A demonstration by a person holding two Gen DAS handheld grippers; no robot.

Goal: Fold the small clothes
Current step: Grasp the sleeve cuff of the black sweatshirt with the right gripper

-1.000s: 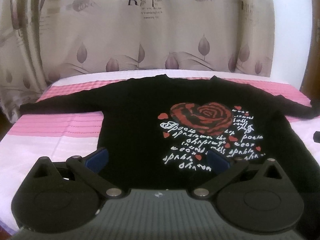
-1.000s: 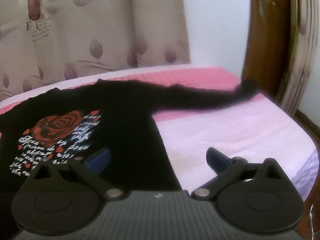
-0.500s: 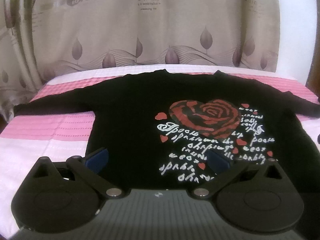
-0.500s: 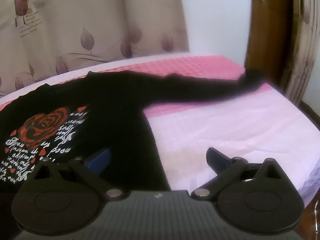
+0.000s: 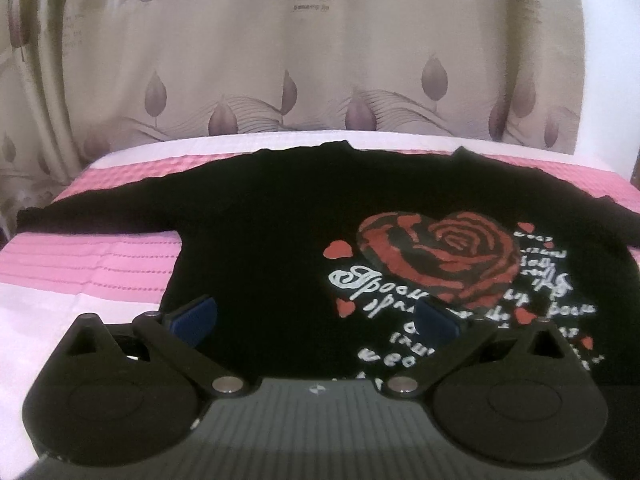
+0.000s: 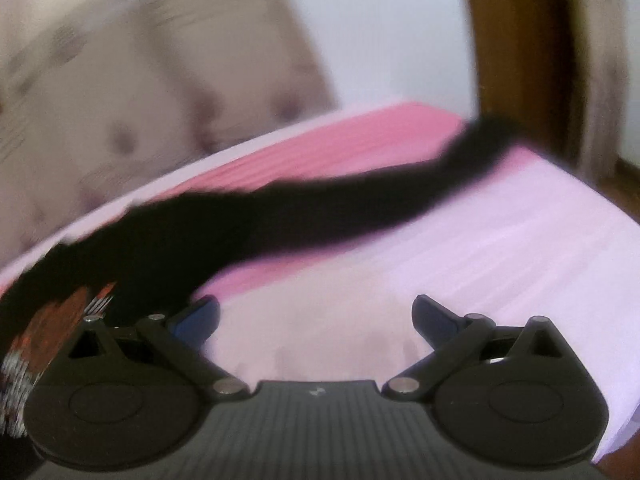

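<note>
A black long-sleeved sweater [image 5: 264, 240] with a red rose heart print [image 5: 440, 256] and white script lies flat on the bed, neck toward the curtain, both sleeves spread out. My left gripper [image 5: 316, 316] hovers open over its lower body, nothing between the blue fingertips. In the blurred right wrist view the sweater's right sleeve [image 6: 320, 216] runs across the bed toward the far right corner. My right gripper [image 6: 316, 316] is open above the bare cover, just right of the sweater's side edge, holding nothing.
The bed cover [image 5: 80, 264] is pink-and-white striped. A beige leaf-pattern curtain [image 5: 320, 72] hangs behind the bed. A brown wooden post [image 6: 520, 48] stands at the far right corner, next to the sleeve's cuff. The bed's right edge [image 6: 616, 412] drops off beside my right gripper.
My left gripper has moved forward and left over the sweater's body. My right gripper has swung to the right, off the sweater and over the bare cover; its view is now motion-blurred. Both stay open.
</note>
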